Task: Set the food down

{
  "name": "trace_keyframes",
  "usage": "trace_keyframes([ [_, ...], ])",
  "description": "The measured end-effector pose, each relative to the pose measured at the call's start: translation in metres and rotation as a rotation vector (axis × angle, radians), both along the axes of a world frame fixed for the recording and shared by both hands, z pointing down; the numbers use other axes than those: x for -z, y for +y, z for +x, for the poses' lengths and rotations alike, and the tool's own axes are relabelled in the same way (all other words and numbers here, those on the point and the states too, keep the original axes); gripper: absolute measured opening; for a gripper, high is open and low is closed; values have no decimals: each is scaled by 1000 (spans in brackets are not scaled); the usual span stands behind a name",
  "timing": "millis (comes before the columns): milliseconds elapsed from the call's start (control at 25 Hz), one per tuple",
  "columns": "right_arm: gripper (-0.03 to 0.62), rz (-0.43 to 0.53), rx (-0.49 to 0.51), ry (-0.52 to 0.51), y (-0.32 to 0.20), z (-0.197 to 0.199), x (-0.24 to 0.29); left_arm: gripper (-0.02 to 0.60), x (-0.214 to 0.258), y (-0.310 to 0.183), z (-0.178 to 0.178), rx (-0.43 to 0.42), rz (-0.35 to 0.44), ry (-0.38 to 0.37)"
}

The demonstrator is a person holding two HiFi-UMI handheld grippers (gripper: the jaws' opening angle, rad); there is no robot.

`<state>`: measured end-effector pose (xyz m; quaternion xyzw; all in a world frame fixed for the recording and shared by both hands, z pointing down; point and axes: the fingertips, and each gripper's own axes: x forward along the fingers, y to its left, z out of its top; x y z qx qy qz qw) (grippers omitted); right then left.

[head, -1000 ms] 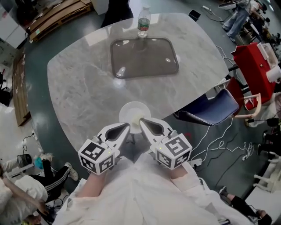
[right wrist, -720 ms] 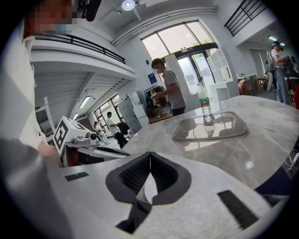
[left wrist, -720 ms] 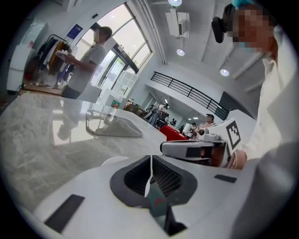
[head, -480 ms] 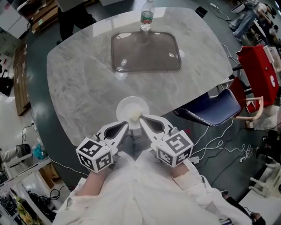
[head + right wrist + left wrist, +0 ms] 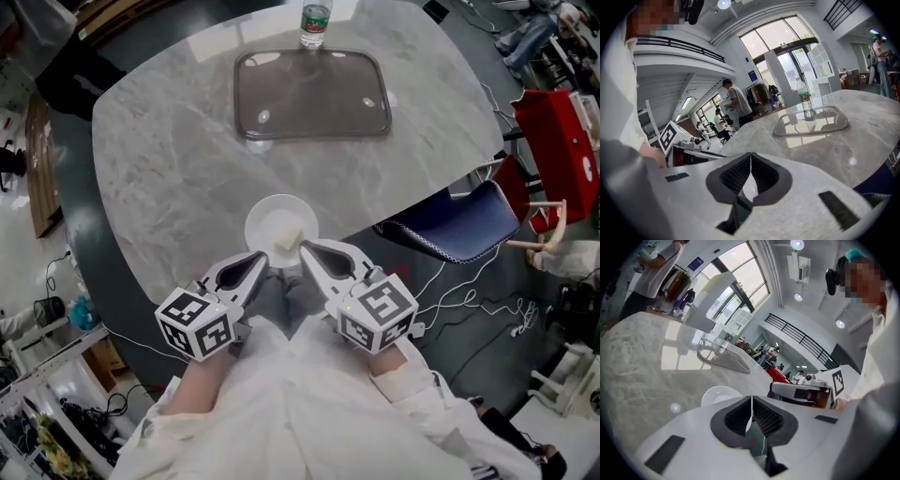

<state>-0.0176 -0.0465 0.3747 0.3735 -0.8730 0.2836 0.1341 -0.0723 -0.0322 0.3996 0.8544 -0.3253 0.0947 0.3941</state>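
The water bottle [image 5: 316, 23] was cut off by the top edge of the head view, and both of the person's hands were hidden behind the gripper bodies and white sleeves [image 5: 281, 403] at bottom centre. The food [image 5: 288, 236], a small pale block too small to identify, lay on a white plate [image 5: 262, 220] just below the frame's middle. The right gripper view hid that plate behind the gripper's own body; the left gripper view showed only part of its rim, left of the jaws.

The plate sat close to the near edge of the marble table [image 5: 178, 159], with bare stone between it and the clear tray [image 5: 311, 94] at upper centre. A blue chair [image 5: 459, 225] stood just off the table's right edge, with cables on the floor below it.

The left gripper [image 5: 260, 269] and right gripper [image 5: 307, 251] reached up from the bottom of the frame, angled inward, their tips at the plate's lower rim on either side. Whether they touched it could not be told. Each gripper's own view showed its jaws pressed together along a thin seam, with nothing between them
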Motion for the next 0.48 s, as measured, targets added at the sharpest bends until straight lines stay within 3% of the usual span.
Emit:
trace_keyframes([
  [480, 3, -90, -26, 56, 6, 7, -34, 21, -28, 1, -7, 20, -73, -25],
])
